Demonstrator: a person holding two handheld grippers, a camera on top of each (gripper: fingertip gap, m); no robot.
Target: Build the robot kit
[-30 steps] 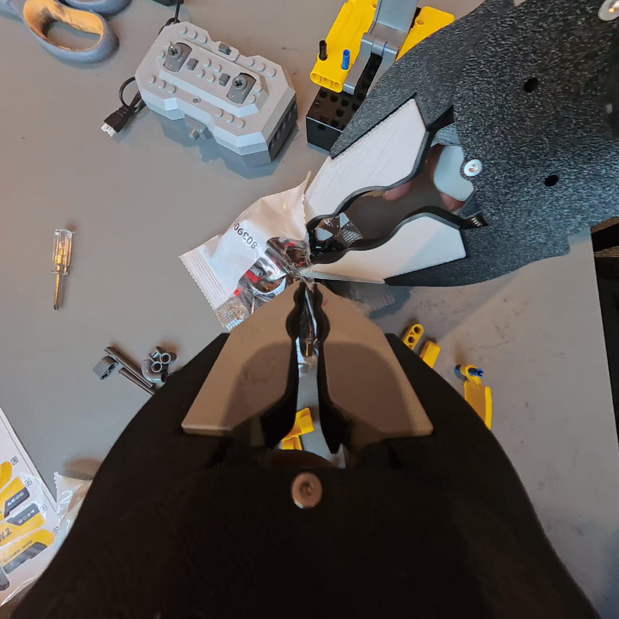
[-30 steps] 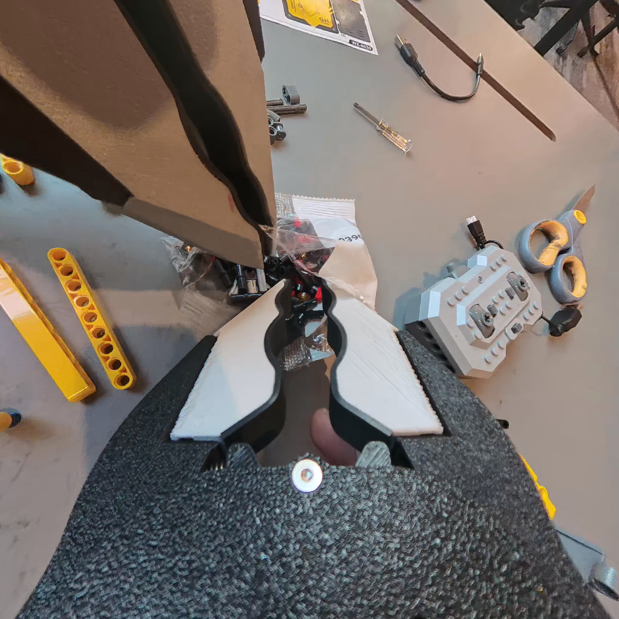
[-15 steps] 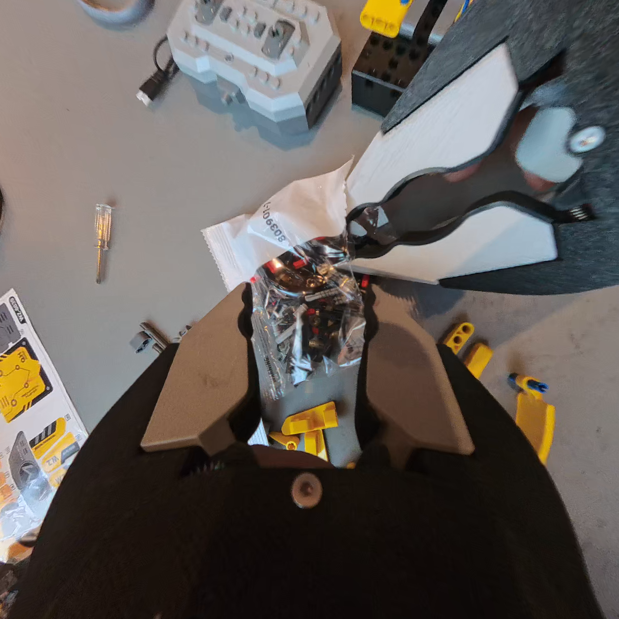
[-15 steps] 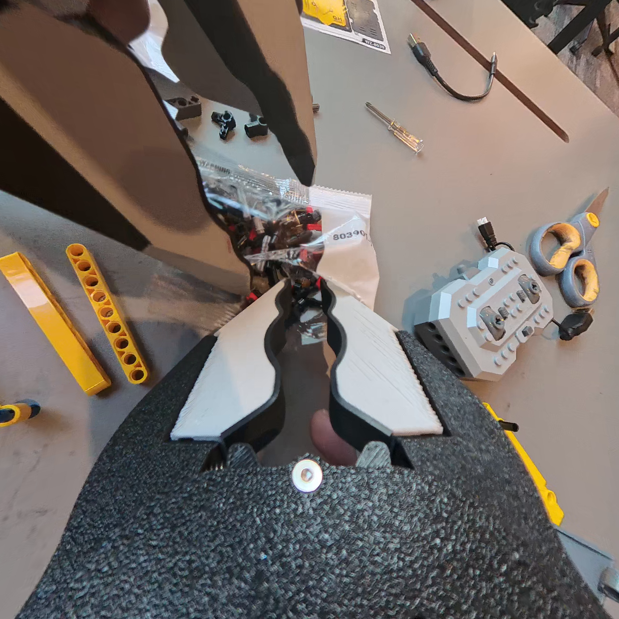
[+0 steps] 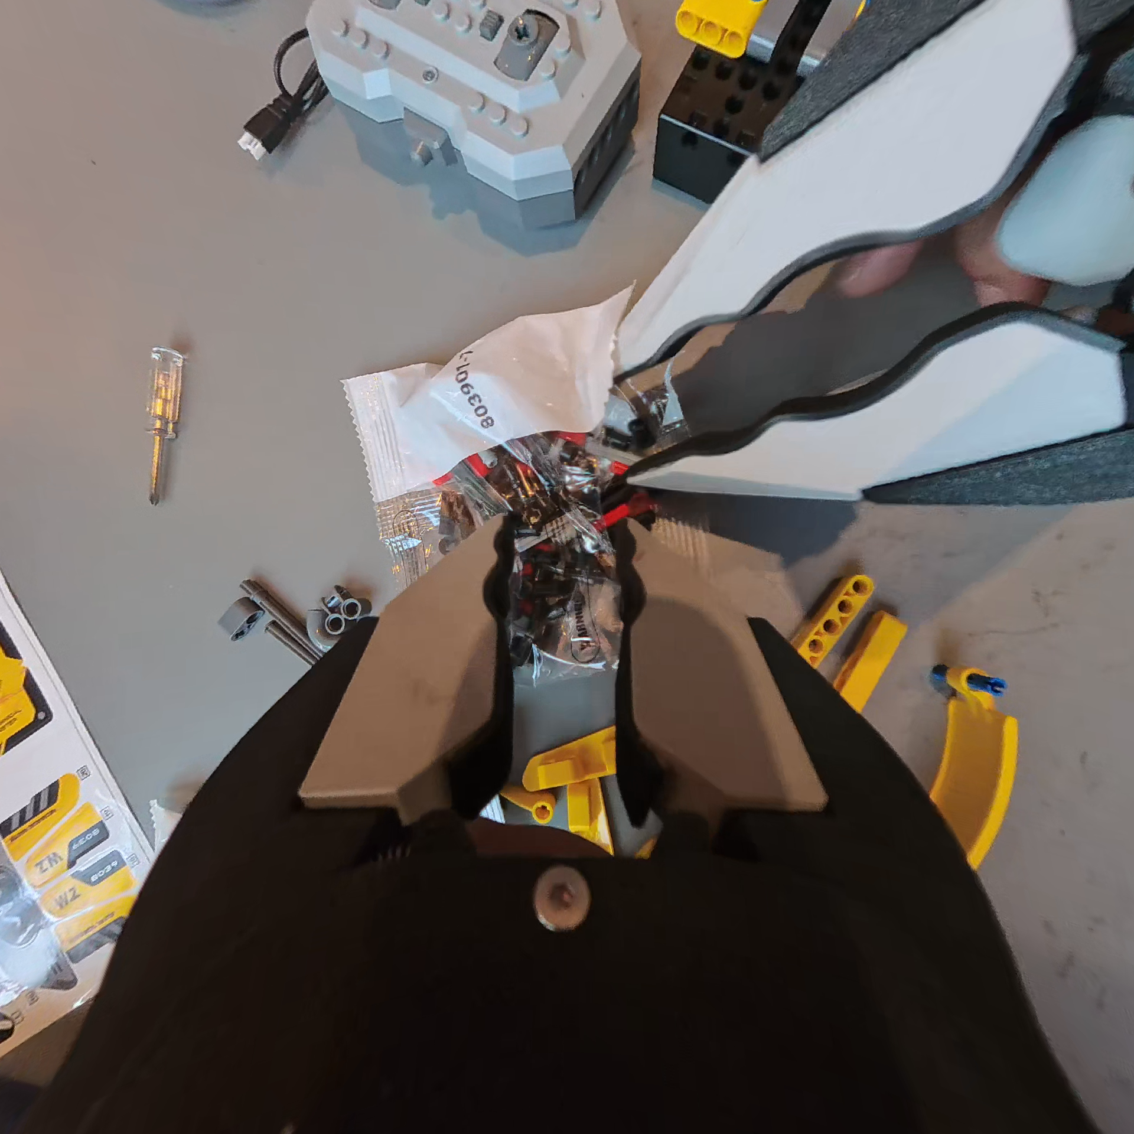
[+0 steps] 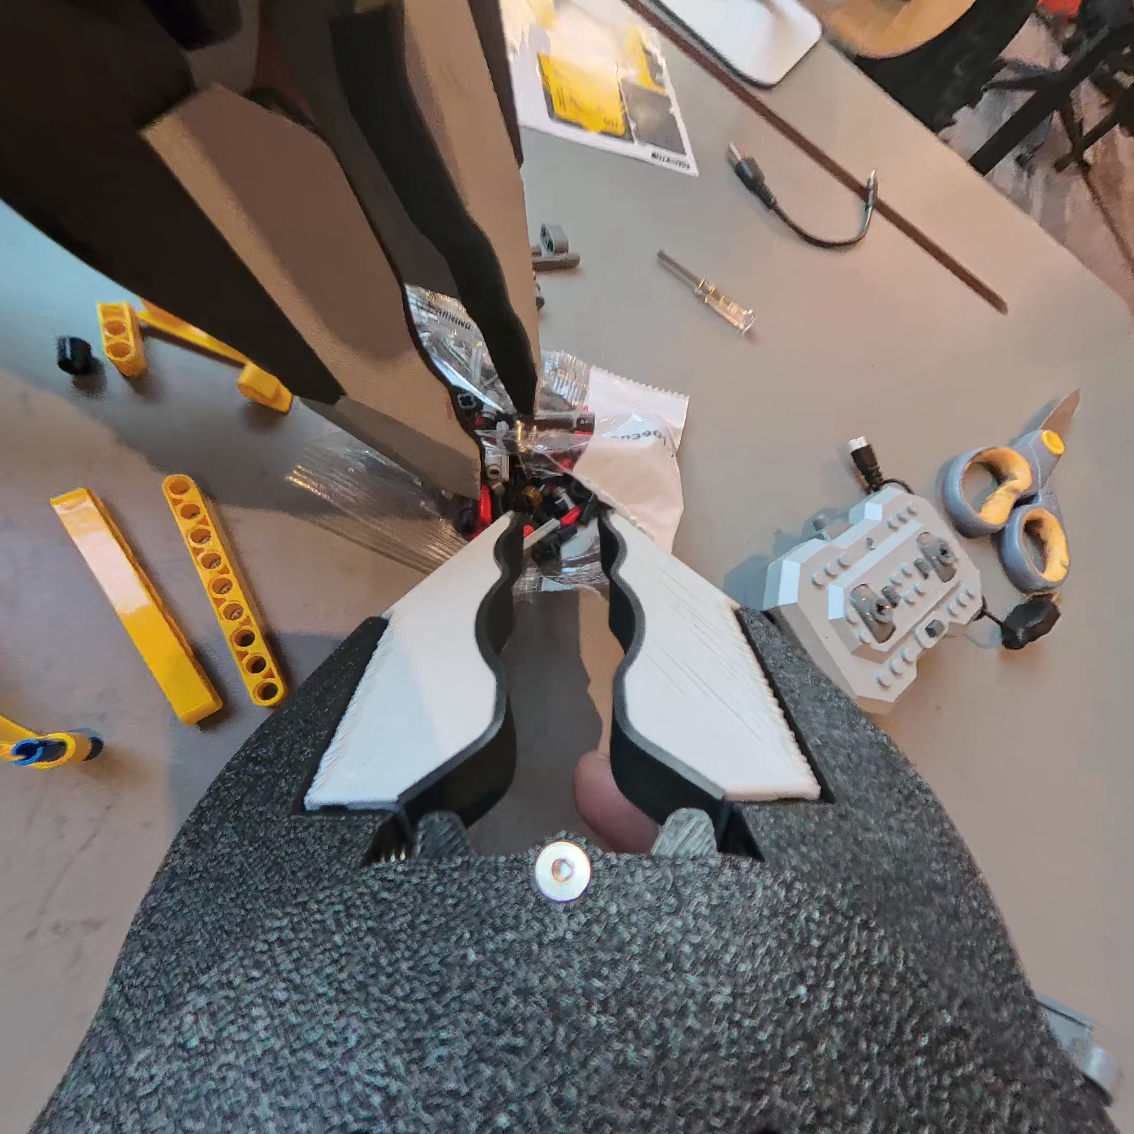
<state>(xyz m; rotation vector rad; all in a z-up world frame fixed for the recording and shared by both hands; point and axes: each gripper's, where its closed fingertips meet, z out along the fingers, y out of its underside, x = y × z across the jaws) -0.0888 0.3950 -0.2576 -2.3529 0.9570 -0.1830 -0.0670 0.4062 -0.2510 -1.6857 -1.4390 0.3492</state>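
Left tool (image 5: 561, 540): tan fingers a little apart, with the clear bag of small parts (image 5: 552, 491) between them; the tips press its crinkled plastic from both sides, so it is gripping the bag.
Right tool (image 6: 555, 528): white fingers with a gap at the tips, astride the bag's other end; plastic and small black and red pieces lie between them. Whether it pinches the bag, cannot tell.
Bag: stretched between the two tools, its white printed end (image 5: 491, 399) lying on the grey tabletop (image 5: 153, 245) beyond the left tool's tips.
Left wrist view only: a black block (image 5: 712, 129) and a yellow piece (image 5: 715, 18) far ahead, a curved yellow panel (image 5: 975, 779) to the right, yellow parts (image 5: 570, 779) under the tool, a sticker sheet (image 5: 55, 828) at left.
Right wrist view only: scissors with grey and yellow handles (image 6: 1012, 509) to the right, a black cable (image 6: 804, 202) far ahead, two long yellow beams (image 6: 178, 601) to the left, a fingertip (image 6: 604, 804) behind the fingers.
Both views: grey battery box (image 5: 472, 80) (image 6: 871, 607), small clear-handled screwdriver (image 5: 162, 417) (image 6: 705, 291), grey pins and connectors (image 5: 294, 620) (image 6: 555, 245), well apart from either tool.
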